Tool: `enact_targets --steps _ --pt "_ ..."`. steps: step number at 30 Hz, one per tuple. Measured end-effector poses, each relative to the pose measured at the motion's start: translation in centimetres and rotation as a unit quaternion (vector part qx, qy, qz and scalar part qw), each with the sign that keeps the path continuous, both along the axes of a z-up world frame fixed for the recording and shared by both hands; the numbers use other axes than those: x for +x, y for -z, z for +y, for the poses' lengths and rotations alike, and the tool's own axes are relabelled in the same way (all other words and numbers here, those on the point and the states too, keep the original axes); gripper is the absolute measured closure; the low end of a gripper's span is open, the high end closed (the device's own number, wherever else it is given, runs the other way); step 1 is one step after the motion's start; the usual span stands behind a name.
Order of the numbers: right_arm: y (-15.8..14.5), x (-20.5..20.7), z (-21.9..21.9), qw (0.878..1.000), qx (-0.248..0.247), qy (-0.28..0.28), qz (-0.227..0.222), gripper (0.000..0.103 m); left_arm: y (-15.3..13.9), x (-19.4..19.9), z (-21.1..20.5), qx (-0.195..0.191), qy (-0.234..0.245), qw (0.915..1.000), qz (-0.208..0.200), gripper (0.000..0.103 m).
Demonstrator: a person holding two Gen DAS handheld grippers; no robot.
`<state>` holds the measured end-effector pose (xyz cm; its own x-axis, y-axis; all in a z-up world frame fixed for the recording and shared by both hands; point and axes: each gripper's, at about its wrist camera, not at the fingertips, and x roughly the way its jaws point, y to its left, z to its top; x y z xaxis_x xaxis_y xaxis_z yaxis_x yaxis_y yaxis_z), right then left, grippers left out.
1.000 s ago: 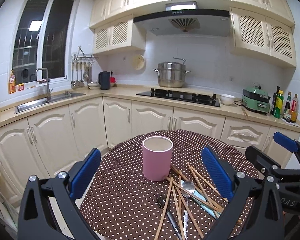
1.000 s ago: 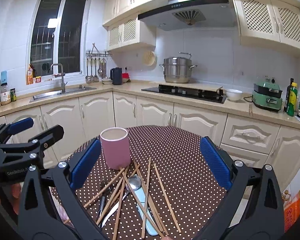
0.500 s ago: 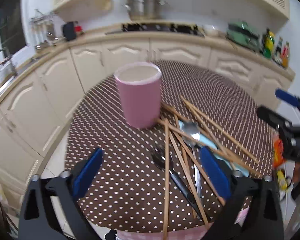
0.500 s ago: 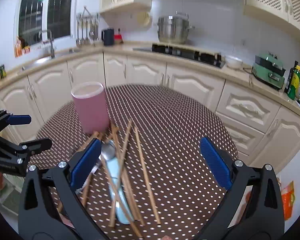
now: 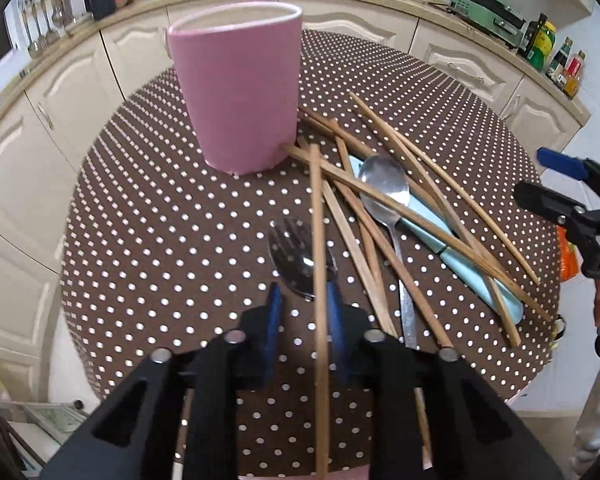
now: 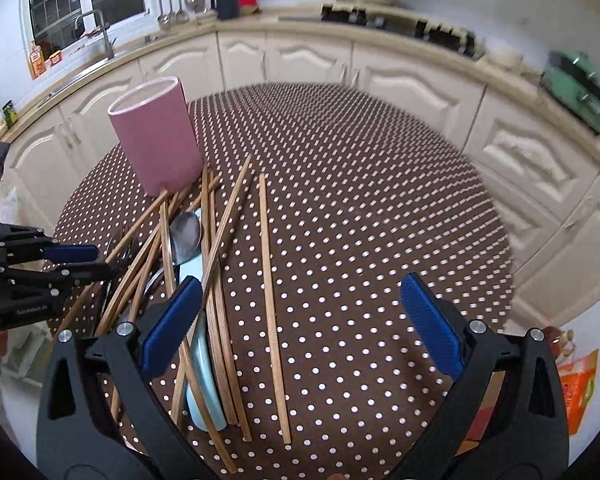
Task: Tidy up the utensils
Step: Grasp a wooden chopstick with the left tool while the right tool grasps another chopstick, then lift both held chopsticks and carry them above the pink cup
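— Cream kitchen cabinets curve behind a round desk (image 6: 380, 200) in a brown dotted cloth. Where do the utensils lie?

— Heaped beside the pink cup (image 5: 240, 92), which stands upright toward the desk's far-left edge. Chopsticks (image 5: 400, 216) cross over a metal spoon (image 5: 384, 188) and a pale blue handle (image 5: 460, 264); a fork (image 5: 296, 256) lies at the heap's left side.

— And the left gripper (image 5: 302, 308)?

— Its jaws are closing, nearly together, around one chopstick (image 5: 318, 240) whose long axis runs straight away from the gripper toward the cup's foot. The fork head sits just beyond the tips. I can't tell whether the pads press the stick yet.

— The right gripper (image 6: 300, 320)?

— Released, jaws wide, hovering over the heap's right side, a lone chopstick (image 6: 272, 300) between them.

— Who is nearer the cup?

— The left, I'd judge; its stick already points there.
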<state>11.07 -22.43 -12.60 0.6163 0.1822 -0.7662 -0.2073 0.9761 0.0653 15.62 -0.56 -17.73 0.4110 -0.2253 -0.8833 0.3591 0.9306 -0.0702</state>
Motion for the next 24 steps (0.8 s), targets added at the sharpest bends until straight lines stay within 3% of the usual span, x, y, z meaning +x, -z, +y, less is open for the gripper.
enact_targets --steps 3,9,12,14,15,18,21,24 --pt "0.3 1.7 0.5 0.999 -0.002 -0.018 0.028 0.011 0.1 0.5 0.5 -0.016 -0.002 0.9998 0.008 0.097" --pt "1.4 5.6 2.3 0.993 -0.017 -0.06 0.099 0.036 -0.9 0.3 1.1 -0.033 -0.014 0.9993 0.009 0.098" --pt "2.1 7.3 3.4 0.987 -0.037 -0.078 0.134 0.052 -2.1 -0.7 2.2 -0.044 -0.018 0.9989 0.0 0.098" --pt "2.8 8.6 3.9 0.981 -0.035 -0.094 0.167 0.075 -2.8 -1.2 2.1 -0.048 -0.016 0.9987 -0.007 0.098" --pt "3.0 9.0 4.0 0.979 -0.036 -0.098 0.176 0.075 -3.4 -1.3 2.2 -0.055 -0.014 0.9983 -0.011 0.098" --pt "2.9 10.1 3.8 0.976 -0.03 -0.099 0.19 0.093 -4.6 -2.2 2.3 -0.067 -0.009 0.9974 -0.026 0.098" --pt "2.3 11.5 2.8 0.976 -0.003 -0.092 0.199 0.097 -6.1 -3.1 2.5 -0.089 0.004 0.9951 -0.044 0.098" --pt "1.3 11.5 1.9 0.981 0.017 -0.077 0.178 0.097 -7.8 -3.7 2.6 -0.121 0.011 0.9899 -0.074 0.098"
